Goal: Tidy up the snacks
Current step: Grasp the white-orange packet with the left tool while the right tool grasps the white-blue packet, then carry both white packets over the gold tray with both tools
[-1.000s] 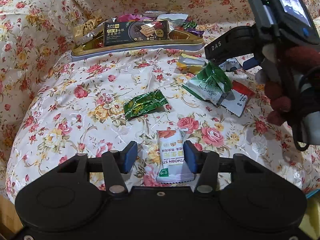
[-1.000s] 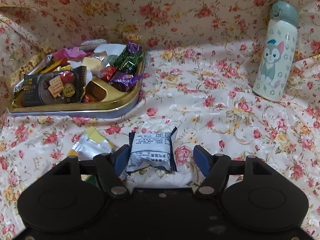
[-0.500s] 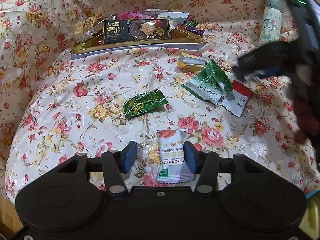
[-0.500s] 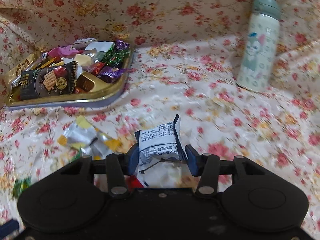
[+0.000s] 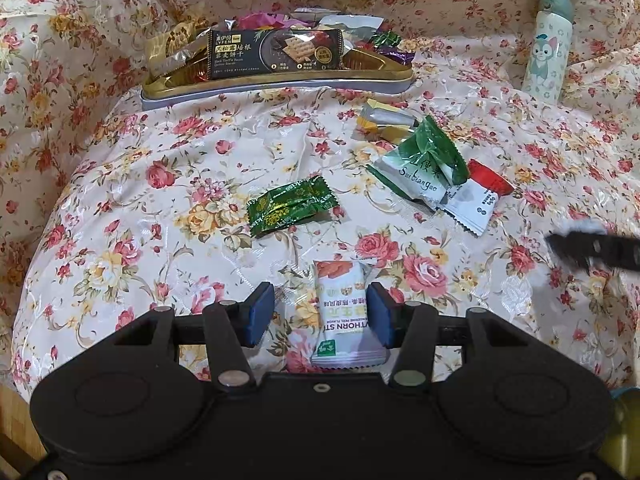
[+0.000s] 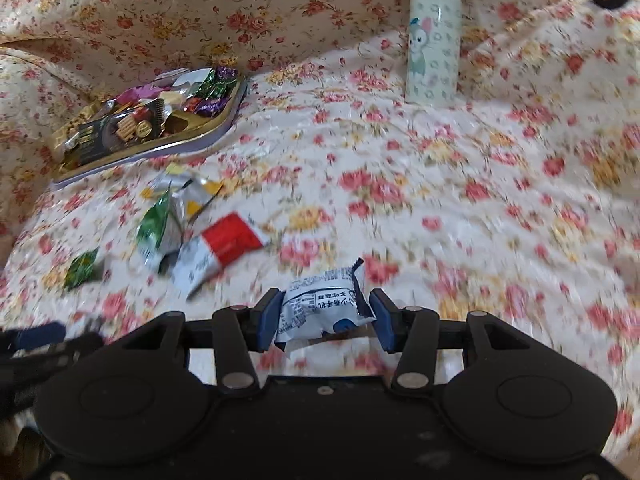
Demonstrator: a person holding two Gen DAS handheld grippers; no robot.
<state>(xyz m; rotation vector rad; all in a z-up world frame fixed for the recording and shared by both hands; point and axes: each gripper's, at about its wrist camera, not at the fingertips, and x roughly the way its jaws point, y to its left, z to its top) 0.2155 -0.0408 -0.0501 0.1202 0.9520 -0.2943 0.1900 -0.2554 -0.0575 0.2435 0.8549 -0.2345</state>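
Right tool (image 6: 325, 319) clamped on a grey-white printed snack packet (image 6: 320, 310), lifted clear of the floral cloth (image 6: 440, 200). Left tool (image 5: 320, 317) spread wide around a white hawthorn packet (image 5: 344, 312) lying flat on the cloth, right pad touching it, left pad apart. Farther off: a green candy (image 5: 290, 205), green-and-white (image 5: 420, 164) and red-and-white (image 5: 478, 196) packets right of it, gold tray (image 5: 280, 78) full of snacks at the far left, cartoon bottle (image 6: 433, 36) upright at the far right.

Two low wrist views toward the shared gold tray (image 5: 276, 80) (image 6: 152, 148), right view farther.
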